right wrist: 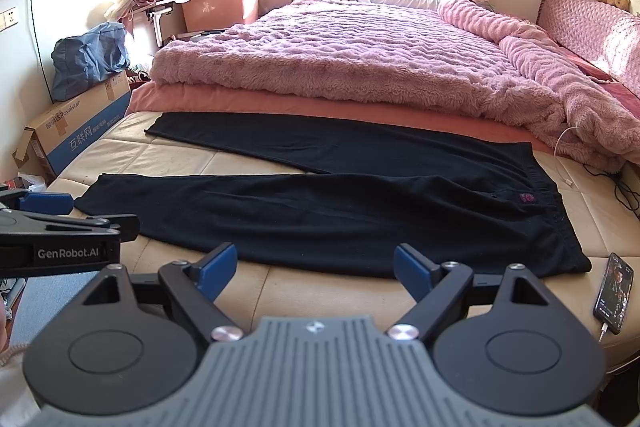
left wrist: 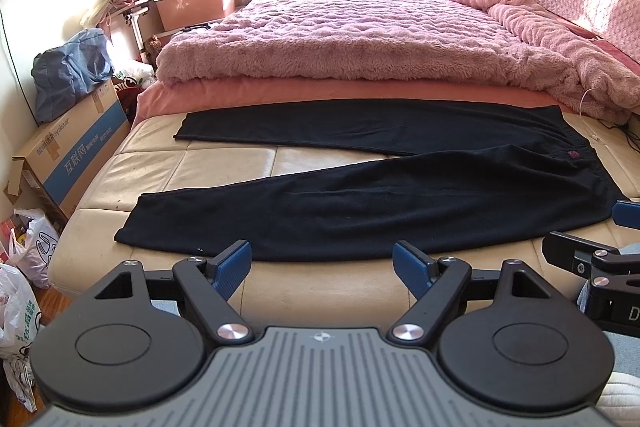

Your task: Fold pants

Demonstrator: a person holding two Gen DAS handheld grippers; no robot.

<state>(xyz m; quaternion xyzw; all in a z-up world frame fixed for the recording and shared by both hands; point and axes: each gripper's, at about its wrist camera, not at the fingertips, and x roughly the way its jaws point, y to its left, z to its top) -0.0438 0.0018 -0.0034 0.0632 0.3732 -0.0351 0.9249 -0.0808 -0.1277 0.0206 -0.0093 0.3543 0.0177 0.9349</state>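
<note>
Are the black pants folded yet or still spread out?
Spread out: the black pants lie flat on the bench, legs apart in a V.

One pair of black pants (left wrist: 400,195) lies spread on the cream bench (left wrist: 192,163), its two legs running toward nine o'clock. Two grippers are out: the left gripper (left wrist: 322,265) and the right gripper (right wrist: 314,265), each with two blue-padded fingers spread apart. One phone (right wrist: 614,293) rests at the bench's three o'clock edge. One fluffy pink blanket (left wrist: 340,31) covers the bed at twelve o'clock. One printed cardboard box (left wrist: 68,155) stands at nine o'clock with one blue bag (left wrist: 72,71) on top. At least two white plastic bags (left wrist: 24,267) sit at eight o'clock.
</note>
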